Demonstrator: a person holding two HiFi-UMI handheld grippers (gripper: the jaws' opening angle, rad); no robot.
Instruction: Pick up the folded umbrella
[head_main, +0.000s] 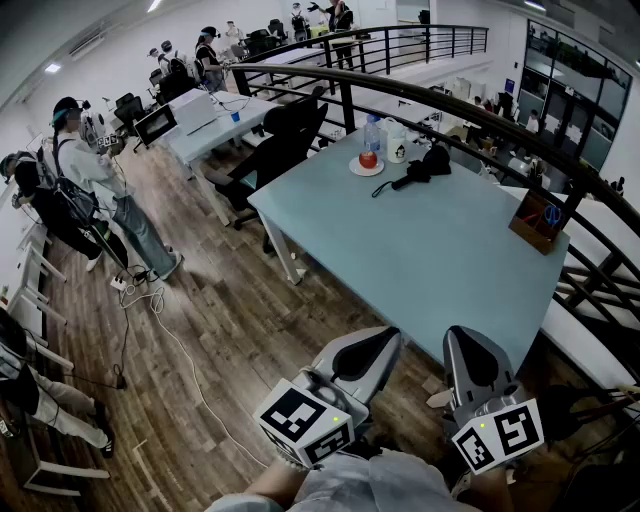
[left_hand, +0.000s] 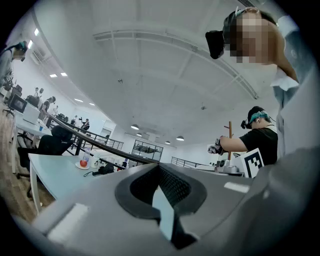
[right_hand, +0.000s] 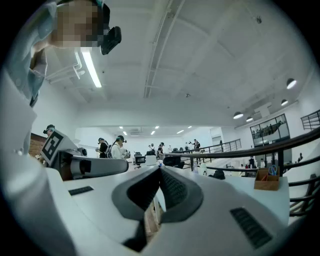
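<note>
The left gripper (head_main: 384, 338) and right gripper (head_main: 466, 342) are being held pinched together, empty, off the table (head_main: 430, 260)'s near edge. One probably needs widening before the folded umbrella (head_main: 420, 168) at the table's far end is straddled.

The tabletop (head_main: 430, 250) is bare across its near and middle part, open to a reach from the near edge. At the far end a bottle (head_main: 371, 135) and jug (head_main: 397, 142) stand just left of the umbrella (head_main: 420, 168). A box (head_main: 537, 220) sits at the right edge, and the railing (head_main: 347, 100) runs close behind.
</note>
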